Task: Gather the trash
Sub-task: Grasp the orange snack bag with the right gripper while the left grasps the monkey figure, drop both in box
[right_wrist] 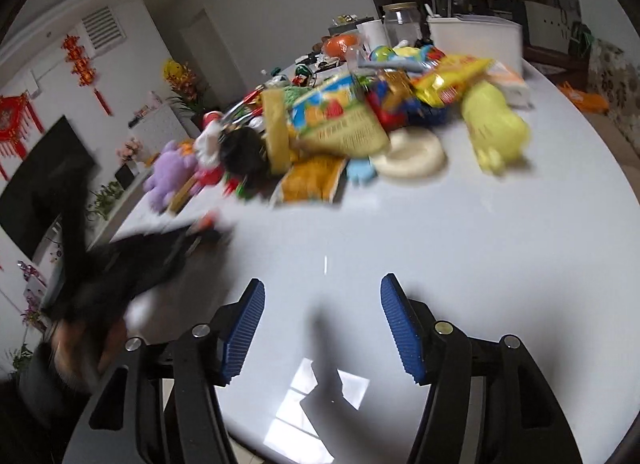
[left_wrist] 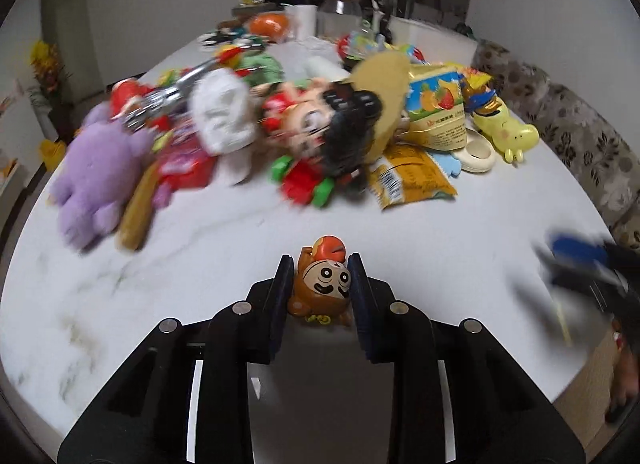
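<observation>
My left gripper (left_wrist: 322, 266) is shut on a small brown monkey figure (left_wrist: 324, 284) with an orange ball on its head, held above the white marble table (left_wrist: 200, 264). My right gripper (right_wrist: 322, 290) stands open over the bare near part of the table (right_wrist: 440, 232), nothing between its blue pads (right_wrist: 400, 324). Beyond lies a blurred heap: an orange snack wrapper (left_wrist: 408, 179), a yellow-green fruit snack bag (left_wrist: 438, 103), a purple plush (left_wrist: 100, 167), a white mask (left_wrist: 222, 115), a doll head (left_wrist: 316, 123). The same fruit bag (right_wrist: 340, 115) and wrapper (right_wrist: 312, 179) lie ahead in the right wrist view.
A yellow plastic toy (left_wrist: 508, 131), a cream ring (left_wrist: 478, 153) and a red-green toy car (left_wrist: 308, 179) lie in the heap. A glass jar (left_wrist: 340, 15) and a white bin (right_wrist: 476, 39) stand at the far end. A patterned sofa (left_wrist: 580, 135) runs along the right.
</observation>
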Demonstrator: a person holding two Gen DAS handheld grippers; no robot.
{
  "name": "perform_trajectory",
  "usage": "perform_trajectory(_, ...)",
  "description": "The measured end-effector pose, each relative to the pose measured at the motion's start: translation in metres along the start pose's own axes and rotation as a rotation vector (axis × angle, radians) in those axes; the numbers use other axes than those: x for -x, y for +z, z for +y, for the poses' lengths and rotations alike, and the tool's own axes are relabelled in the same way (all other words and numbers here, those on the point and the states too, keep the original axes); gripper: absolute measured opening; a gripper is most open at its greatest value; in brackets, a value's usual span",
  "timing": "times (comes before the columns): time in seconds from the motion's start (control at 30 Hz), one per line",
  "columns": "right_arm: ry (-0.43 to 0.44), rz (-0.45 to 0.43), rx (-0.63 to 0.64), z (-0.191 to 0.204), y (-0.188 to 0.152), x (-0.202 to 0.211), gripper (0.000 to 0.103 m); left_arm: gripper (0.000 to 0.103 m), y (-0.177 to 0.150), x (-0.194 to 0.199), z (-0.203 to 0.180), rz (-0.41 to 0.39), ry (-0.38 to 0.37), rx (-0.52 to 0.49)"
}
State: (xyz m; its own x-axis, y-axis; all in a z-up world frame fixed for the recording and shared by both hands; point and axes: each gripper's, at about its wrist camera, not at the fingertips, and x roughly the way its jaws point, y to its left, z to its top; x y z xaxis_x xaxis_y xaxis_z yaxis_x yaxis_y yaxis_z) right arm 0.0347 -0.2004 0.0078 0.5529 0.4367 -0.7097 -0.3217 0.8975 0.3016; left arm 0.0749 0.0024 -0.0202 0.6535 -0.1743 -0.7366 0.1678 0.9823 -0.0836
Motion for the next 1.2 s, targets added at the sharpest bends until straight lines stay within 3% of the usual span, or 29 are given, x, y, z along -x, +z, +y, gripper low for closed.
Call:
perform_trajectory(0.17,-0.037,0.064,-0.001,0.017,0.049,-0.063,0.062,0.028,-0.027,0.030,0.025,-0.023,-0.042,0.092)
perform_trajectory(0.23,-0.057,0.092,0.009,0.026,0.059,-0.086,0.068,0.028,-0.031,0.037,0.030,-0.030,-0.064,0.116)
perform_trajectory(0.3,-0.174,0.074,0.080,0.039,0.068,-0.104,0.072,0.028,-0.033,0.041,0.030,-0.041,-0.075,0.113)
perform_trajectory(0.33,-0.219,0.080,0.118,0.045,0.071,-0.111,0.070,0.028,-0.033,0.044,0.029,-0.054,-0.069,0.101)
perform_trajectory(0.4,-0.220,0.086,0.155,0.051,0.072,-0.114,0.054,0.028,-0.033,0.048,0.026,-0.072,-0.066,0.080)
perform_trajectory(0.53,-0.232,0.098,0.171,0.051,0.058,-0.095,0.046,0.028,-0.035,0.056,0.025,-0.084,-0.098,0.085)
perform_trajectory(0.93,0.008,0.023,0.136,0.055,-0.033,0.051,0.045,0.028,-0.060,0.106,0.003,-0.100,-0.112,0.020)
perform_trajectory(1.1,0.137,0.130,0.109,0.063,-0.081,0.069,0.045,0.028,-0.090,0.118,-0.012,-0.048,-0.108,-0.035)
perform_trajectory(1.2,0.153,0.215,0.113,0.068,-0.113,0.062,0.045,0.028,-0.115,0.116,-0.017,0.018,-0.114,-0.058)
